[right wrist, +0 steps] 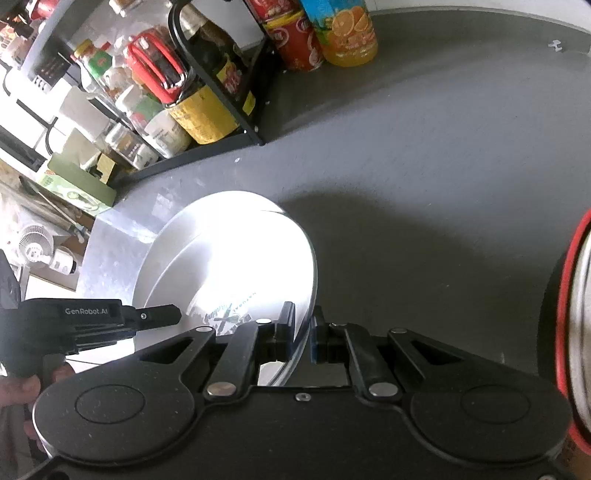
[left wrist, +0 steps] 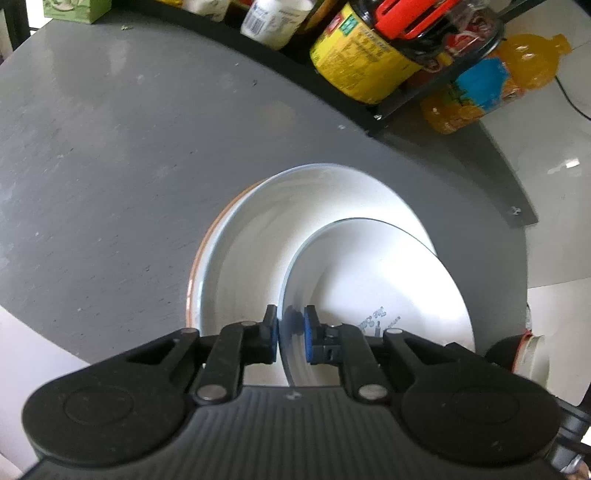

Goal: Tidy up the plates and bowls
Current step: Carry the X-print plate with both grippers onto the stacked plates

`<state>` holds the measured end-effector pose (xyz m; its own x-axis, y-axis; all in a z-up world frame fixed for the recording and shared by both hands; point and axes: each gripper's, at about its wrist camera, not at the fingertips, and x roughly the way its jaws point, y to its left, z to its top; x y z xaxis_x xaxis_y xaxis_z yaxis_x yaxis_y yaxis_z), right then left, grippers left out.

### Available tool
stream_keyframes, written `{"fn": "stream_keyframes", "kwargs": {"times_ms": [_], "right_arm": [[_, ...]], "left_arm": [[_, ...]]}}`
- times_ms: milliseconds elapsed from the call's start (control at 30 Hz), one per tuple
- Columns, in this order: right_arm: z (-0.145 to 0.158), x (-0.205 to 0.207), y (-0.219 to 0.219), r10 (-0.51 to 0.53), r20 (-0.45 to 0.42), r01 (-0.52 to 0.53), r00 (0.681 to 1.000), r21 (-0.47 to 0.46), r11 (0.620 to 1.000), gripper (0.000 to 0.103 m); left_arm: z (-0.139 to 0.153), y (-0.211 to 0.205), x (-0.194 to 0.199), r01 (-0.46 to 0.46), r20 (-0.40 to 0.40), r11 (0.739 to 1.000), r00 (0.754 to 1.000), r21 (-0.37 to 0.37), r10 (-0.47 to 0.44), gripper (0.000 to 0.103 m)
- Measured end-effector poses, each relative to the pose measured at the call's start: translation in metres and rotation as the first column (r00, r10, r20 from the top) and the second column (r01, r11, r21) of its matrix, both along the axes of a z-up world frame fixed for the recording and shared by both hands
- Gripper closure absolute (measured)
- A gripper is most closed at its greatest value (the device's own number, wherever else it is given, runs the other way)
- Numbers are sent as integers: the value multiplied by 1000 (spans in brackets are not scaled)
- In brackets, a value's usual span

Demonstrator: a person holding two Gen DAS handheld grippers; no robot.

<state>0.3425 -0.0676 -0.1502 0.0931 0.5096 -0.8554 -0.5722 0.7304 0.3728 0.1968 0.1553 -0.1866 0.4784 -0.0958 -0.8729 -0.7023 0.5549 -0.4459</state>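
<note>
Pinching the small white bowl's [left wrist: 373,280] rim from opposite sides, left gripper [left wrist: 291,334] reads "GenRobot.AI"; right gripper [right wrist: 303,332].

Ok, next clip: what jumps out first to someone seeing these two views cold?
The white bowl, held tilted by both grippers: the left gripper pinches one rim, the right gripper the opposite rim. It sits inside a larger white bowl on the grey table. Behind, a black rack crowded with jars and bottles, with an orange juice bottle beside it.
</note>
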Motion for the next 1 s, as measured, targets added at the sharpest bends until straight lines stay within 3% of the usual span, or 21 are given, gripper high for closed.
{"fn": "stream_keyframes", "kwargs": {"times_ms": [333,667,833,900,1000], "right_arm": [[-6,-4,6,12,24,-12,1000,-27,1000,95],[-8,-7,9,5,43,-3,999,-34,999,92],[-12,-8,10,-3,36,4,999,-35,999,91],[-13,-9,10,-5,36,6,999,-36,999,90],[-14,-9,10,-7,35,8,999,-32,999,89]], "left_arm": [[-2,-1,3,27,-49,998,999,58,-25,90],[23,9,0,13,-70,986,998,164,-1,89],[35,12,-6,-2,-64,985,998,173,14,72],[42,10,-7,-13,-79,977,996,214,30,54],[51,11,-8,-22,-65,959,997,282,42,40]]}}
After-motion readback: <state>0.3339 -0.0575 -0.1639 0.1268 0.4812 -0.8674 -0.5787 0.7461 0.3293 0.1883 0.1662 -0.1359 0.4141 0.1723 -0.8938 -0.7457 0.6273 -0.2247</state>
